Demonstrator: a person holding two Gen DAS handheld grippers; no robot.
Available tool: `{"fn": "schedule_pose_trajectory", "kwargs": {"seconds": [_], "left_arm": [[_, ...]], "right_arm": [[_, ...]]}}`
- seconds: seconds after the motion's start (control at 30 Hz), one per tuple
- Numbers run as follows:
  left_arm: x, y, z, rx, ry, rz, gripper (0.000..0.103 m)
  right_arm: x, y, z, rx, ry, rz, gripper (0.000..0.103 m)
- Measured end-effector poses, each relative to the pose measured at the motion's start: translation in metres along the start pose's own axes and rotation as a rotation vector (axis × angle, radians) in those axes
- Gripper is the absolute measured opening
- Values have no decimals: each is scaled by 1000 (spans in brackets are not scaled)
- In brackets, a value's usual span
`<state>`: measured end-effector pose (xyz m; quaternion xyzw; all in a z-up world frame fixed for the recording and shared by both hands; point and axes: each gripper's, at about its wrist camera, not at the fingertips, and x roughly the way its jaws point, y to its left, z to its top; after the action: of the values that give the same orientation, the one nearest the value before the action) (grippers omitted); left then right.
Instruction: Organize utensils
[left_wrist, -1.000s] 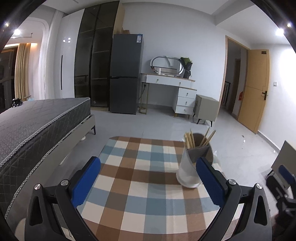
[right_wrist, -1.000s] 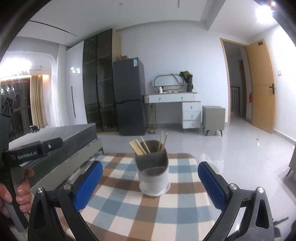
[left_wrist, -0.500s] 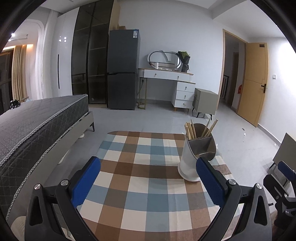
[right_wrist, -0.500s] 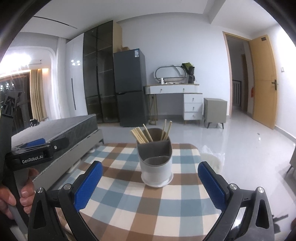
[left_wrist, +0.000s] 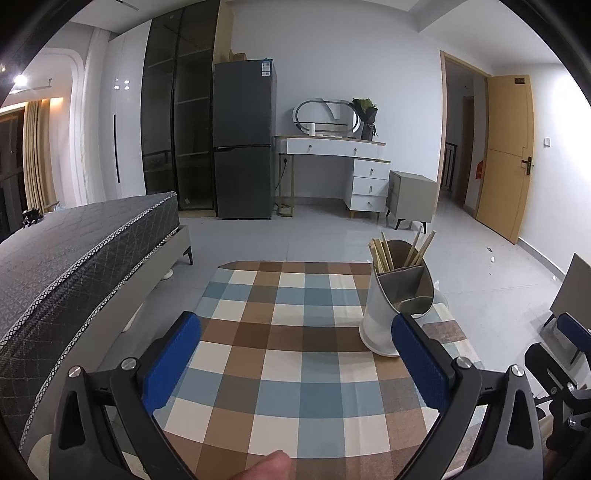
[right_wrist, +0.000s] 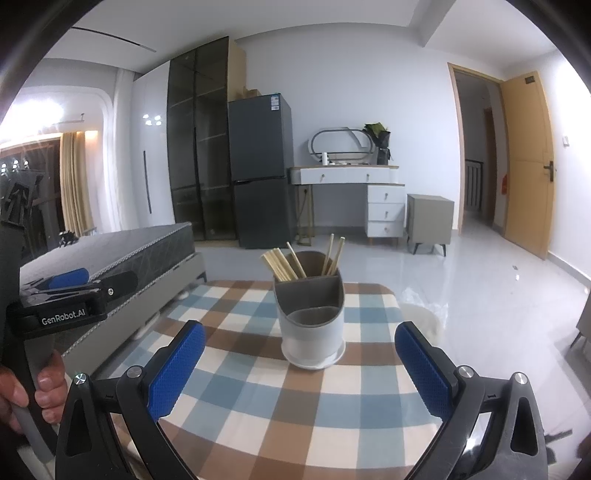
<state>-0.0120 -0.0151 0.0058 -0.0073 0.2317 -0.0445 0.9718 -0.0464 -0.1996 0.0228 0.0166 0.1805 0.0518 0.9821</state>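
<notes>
A white utensil holder (left_wrist: 391, 302) (right_wrist: 311, 321) with grey compartments stands upright on the checked tablecloth (left_wrist: 295, 350) (right_wrist: 280, 398). Several wooden chopsticks (left_wrist: 384, 251) (right_wrist: 284, 264) lean in its far compartments; the near compartment looks empty. My left gripper (left_wrist: 295, 360) is open above the cloth, its right pad (left_wrist: 419, 363) just in front of the holder. My right gripper (right_wrist: 299, 363) is open too, the holder standing beyond and between its pads (right_wrist: 175, 363). Neither holds anything. In the right wrist view the left gripper appears at the left, a hand (right_wrist: 33, 387) on its handle.
The small table stands in a bedroom. A bed (left_wrist: 74, 251) lies to its left, open tiled floor (left_wrist: 480, 280) to its right. A dark fridge (left_wrist: 242, 140), a white dresser (left_wrist: 340, 166) and a grey nightstand (left_wrist: 410, 199) line the far wall. A fingertip (left_wrist: 266, 465) shows at the bottom edge.
Both cameras have pulled back and tipped slightly, so more of the tablecloth shows. The holder and chopsticks have not moved. Both grippers stay open.
</notes>
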Motion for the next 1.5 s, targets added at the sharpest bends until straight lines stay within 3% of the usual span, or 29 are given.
{"fn": "schedule_pose_trajectory", "kwargs": {"seconds": [1.5], "left_arm": [[6,4,-2,-30,25,-16,100]], "right_arm": [[5,3,-3,-30,12,-10,103]]}}
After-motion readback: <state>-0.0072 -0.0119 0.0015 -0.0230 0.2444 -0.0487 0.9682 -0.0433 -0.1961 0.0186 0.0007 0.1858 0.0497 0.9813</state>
